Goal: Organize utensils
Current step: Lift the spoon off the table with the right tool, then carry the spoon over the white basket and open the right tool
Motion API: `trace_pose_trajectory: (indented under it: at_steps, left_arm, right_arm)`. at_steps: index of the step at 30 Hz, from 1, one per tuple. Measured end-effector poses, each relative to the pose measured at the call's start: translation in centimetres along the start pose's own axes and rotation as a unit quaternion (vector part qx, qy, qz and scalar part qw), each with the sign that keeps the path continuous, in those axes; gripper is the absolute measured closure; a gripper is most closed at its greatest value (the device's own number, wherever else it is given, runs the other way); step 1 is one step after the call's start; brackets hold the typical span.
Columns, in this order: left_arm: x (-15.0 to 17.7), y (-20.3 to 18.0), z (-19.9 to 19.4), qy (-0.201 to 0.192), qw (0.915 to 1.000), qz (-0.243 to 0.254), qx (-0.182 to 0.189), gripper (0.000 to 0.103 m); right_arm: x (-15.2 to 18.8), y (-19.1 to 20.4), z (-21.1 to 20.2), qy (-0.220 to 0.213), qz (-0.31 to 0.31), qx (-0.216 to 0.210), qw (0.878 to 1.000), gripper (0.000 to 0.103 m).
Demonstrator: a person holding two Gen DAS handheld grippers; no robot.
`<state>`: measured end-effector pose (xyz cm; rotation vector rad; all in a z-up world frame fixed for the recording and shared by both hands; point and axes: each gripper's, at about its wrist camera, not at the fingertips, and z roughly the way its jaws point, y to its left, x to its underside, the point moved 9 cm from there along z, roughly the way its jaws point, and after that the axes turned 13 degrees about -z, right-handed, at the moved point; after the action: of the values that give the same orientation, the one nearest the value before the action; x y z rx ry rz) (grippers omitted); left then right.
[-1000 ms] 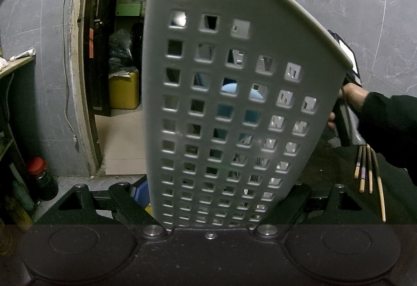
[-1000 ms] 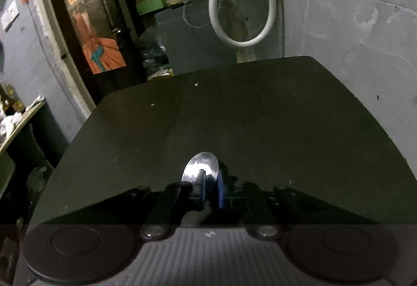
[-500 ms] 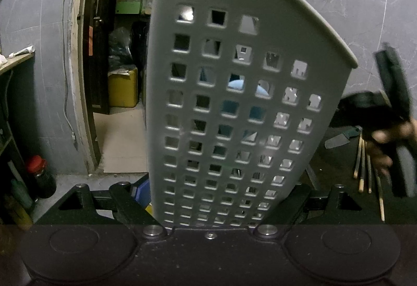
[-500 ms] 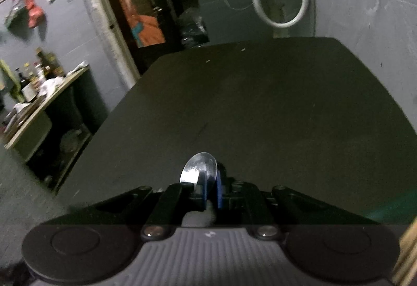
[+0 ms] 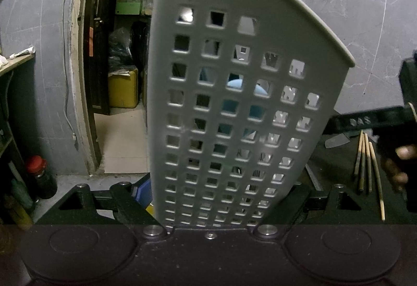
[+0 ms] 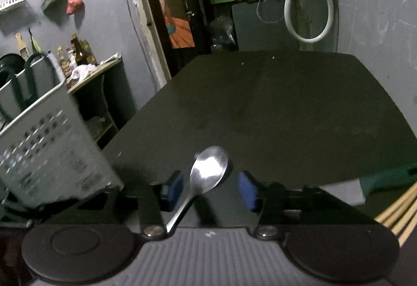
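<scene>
Already the right gripper [image 6: 208, 188] had been opening, its jaws well apart, and the spoon [image 6: 208, 168] lay loose between them, unpressed. The perforated basket [image 5: 234, 114] was clamped by the left gripper [image 5: 208, 207]. Released beside the basket near the table's [image 6: 286, 109] left edge, the spoon could be dropped on the table.

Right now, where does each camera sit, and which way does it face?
Left wrist: on the left gripper, facing the perforated basket it clamps; a hand shows at right.
Right wrist: on the right gripper, jaws just opened, spoon between them, facing the dark table.
Shared: basket, chopsticks, doorway.
</scene>
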<state>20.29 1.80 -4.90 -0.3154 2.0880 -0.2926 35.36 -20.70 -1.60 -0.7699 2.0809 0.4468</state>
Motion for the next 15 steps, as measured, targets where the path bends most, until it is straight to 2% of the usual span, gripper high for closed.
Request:
trace_pose_trajectory:
  at_steps: [8,12,14,15]
  left_arm:
    - [0.0,-0.1,0.0,0.000,1.0000,-0.001,0.001,0.019]
    - [0.0,-0.1,-0.1,0.001,1.0000,-0.001,0.002,0.019]
    - [0.0,-0.1,-0.1,0.001,1.0000,-0.001,0.002,0.019]
    - [0.0,-0.1,-0.1,0.000,1.0000,-0.002,0.001,0.019]
  right_arm:
    - [-1.1,-0.9,3.7,0.027,-0.044,0.009,0.999,0.043]
    - [-0.6,0.3,4.2,0.018,-0.084,0.009,0.996,0.042]
    - [-0.5,1.2,4.2,0.014,-0.110,0.000,0.994,0.050]
    - [-0.5,1.6,4.0,0.012,-0.114,-0.007,0.993,0.061]
